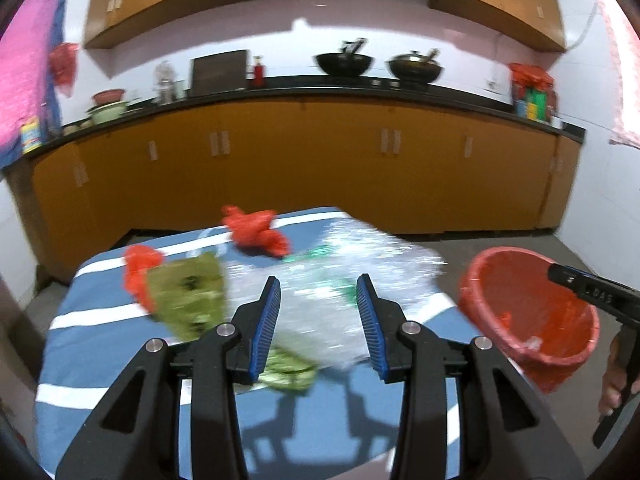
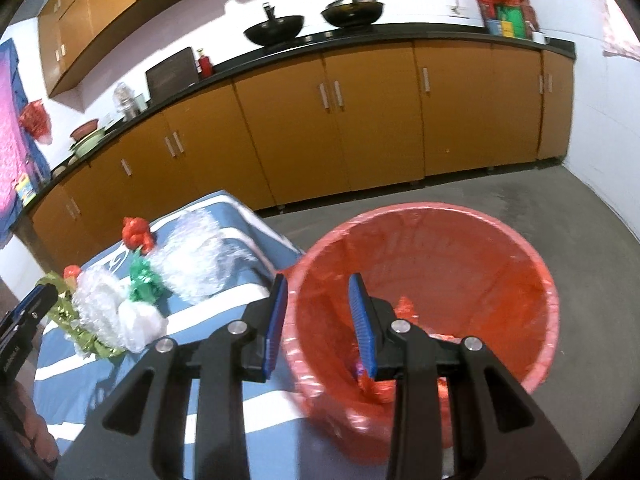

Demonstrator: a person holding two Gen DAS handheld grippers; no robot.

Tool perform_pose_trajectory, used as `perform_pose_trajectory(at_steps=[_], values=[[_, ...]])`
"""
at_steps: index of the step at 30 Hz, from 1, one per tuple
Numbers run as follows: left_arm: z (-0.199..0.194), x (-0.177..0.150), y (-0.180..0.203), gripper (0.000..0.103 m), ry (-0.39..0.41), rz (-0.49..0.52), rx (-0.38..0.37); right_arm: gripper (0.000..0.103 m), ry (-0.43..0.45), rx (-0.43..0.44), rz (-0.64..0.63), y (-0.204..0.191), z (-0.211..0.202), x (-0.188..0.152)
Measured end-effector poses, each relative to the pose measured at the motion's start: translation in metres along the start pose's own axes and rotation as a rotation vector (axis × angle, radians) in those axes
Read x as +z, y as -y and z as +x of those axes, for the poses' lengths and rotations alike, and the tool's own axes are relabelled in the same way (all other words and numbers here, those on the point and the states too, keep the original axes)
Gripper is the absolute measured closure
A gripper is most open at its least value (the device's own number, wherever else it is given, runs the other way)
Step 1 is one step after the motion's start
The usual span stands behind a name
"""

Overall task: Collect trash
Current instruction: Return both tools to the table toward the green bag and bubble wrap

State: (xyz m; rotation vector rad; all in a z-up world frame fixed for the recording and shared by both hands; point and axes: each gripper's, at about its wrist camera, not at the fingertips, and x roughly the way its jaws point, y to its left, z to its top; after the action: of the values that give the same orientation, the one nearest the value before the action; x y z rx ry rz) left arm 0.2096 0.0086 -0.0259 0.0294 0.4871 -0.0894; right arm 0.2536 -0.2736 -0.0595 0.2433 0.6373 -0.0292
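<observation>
A table with a blue and white striped cloth [image 1: 120, 344] holds trash: a red plastic bag [image 1: 256, 230], a smaller red scrap [image 1: 138, 268], a gold-green foil wrapper [image 1: 188, 296], clear bubble wrap [image 1: 360, 256] and a green foil scrap [image 2: 144, 280]. My left gripper [image 1: 318, 300] is open above the bubble wrap, holding nothing. My right gripper [image 2: 318, 300] is open over the near rim of a red bin lined with a red bag [image 2: 440, 280]; the bin also shows in the left wrist view [image 1: 528, 320]. Red scraps lie in the bin.
Orange kitchen cabinets [image 1: 304, 160] with a black counter run along the back wall. Two black woks [image 1: 344, 64] stand on the counter. Grey concrete floor [image 2: 580, 208] lies to the right of the bin. A white wall [image 2: 600, 120] closes the right side.
</observation>
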Motion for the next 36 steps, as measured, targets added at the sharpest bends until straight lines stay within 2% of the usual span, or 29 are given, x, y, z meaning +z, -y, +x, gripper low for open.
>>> perform_pose_trajectory(at_steps=[8,13,16,20,25,31,33,35,36], values=[[-0.006,-0.014,-0.066,0.061,0.001,-0.097,0.144,0.070,-0.048,0.050,-0.065,-0.044,0.027,-0.002],[-0.003,-0.015,-0.092,0.051,0.021,-0.129,0.196,0.067,-0.073,0.075,-0.112,-0.075,0.051,-0.002],[-0.001,-0.016,-0.101,0.047,0.026,-0.133,0.217,0.062,-0.081,0.087,-0.115,-0.088,0.065,0.000],[0.001,-0.020,-0.114,0.042,0.032,-0.141,0.238,0.048,-0.075,0.086,-0.102,-0.099,0.080,0.005],[0.002,-0.024,-0.126,0.037,0.036,-0.161,0.244,0.044,-0.090,0.101,-0.064,-0.108,0.103,0.014],[0.001,-0.026,-0.129,0.031,0.050,-0.154,0.225,0.043,-0.127,0.060,-0.077,-0.116,0.130,0.014],[0.003,-0.026,-0.128,0.028,0.051,-0.147,0.214,0.047,-0.135,0.046,-0.089,-0.117,0.135,0.010],[0.005,-0.026,-0.127,0.027,0.053,-0.144,0.200,0.077,-0.158,0.048,-0.095,-0.117,0.140,0.006],[0.006,-0.026,-0.126,0.026,0.054,-0.141,0.192,0.082,-0.168,0.056,-0.092,-0.116,0.141,0.003]])
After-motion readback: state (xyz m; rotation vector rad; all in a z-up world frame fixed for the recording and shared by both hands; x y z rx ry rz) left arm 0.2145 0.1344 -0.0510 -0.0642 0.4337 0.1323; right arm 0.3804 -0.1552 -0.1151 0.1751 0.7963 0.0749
